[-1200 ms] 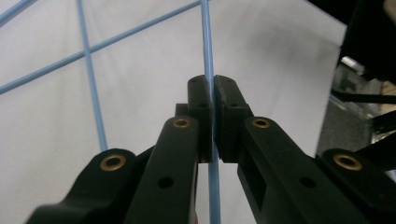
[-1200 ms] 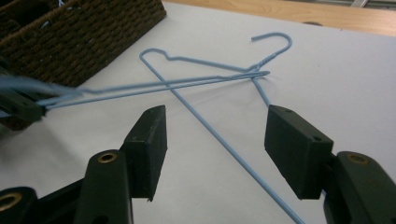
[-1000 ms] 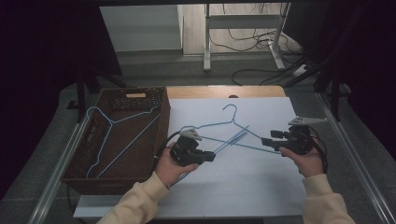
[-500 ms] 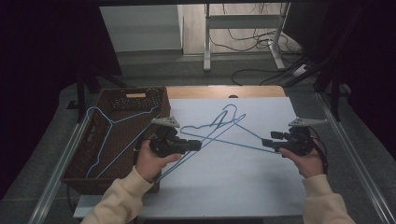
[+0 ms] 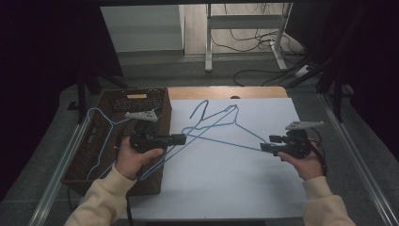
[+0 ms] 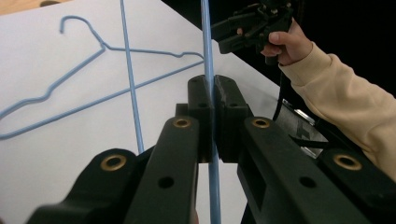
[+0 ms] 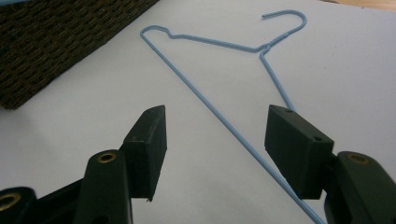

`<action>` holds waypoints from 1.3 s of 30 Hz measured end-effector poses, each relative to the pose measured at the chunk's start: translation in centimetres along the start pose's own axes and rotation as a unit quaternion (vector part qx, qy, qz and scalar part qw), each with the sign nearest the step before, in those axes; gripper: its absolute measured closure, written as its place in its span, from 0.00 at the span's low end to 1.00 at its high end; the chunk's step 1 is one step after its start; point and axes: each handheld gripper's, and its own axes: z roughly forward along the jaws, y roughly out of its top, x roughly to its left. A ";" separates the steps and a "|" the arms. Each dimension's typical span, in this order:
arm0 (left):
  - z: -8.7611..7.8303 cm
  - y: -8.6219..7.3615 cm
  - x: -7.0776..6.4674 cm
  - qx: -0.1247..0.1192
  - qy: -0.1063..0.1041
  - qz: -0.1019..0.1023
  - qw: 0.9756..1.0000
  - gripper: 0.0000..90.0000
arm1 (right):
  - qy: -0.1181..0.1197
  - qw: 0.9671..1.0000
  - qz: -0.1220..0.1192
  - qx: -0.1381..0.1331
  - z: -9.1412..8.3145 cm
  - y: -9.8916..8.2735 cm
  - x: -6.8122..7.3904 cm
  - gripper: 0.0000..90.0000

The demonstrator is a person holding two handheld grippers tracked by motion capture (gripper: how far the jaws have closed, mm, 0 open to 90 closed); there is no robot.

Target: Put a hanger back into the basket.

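Left gripper (image 6: 212, 100): I have its jaws pressed together on a thin wire of a blue wire hanger (image 5: 165, 155); in the left gripper view the wire runs straight up between the two pads.

Held hanger: in the high view it slants from the basket's near corner up past my left gripper (image 5: 181, 138), lifted off the sheet.

Right gripper (image 7: 215, 140): I see its fingers (image 7: 152, 140) spread apart, nothing pinched. It sits at the right edge of the sheet, in my right hand (image 5: 301, 162).

Second hanger (image 7: 219, 79): flat on the white sheet (image 5: 226, 179); its long bottom wire passes between my right gripper's open pads, nearer the right-hand pad, and I cannot tell whether it touches.

Basket (image 5: 141, 101): dark woven, left of the sheet, with another blue hanger (image 5: 101, 136) lying in it.
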 end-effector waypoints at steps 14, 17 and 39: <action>-5.2 -0.3 1.4 -0.042 0.024 -0.008 0.999 0.96 | -0.002 1.000 -0.001 0.010 0.3 -0.3 0.0 0.41; -6.5 -0.7 2.1 -0.053 0.033 -0.014 0.998 0.96 | -0.003 1.000 0.001 0.014 0.3 -0.4 0.0 0.41; -11.7 -4.8 7.5 -0.093 0.078 -0.071 0.990 0.96 | -0.008 1.000 -0.008 0.022 0.6 -0.5 0.1 0.40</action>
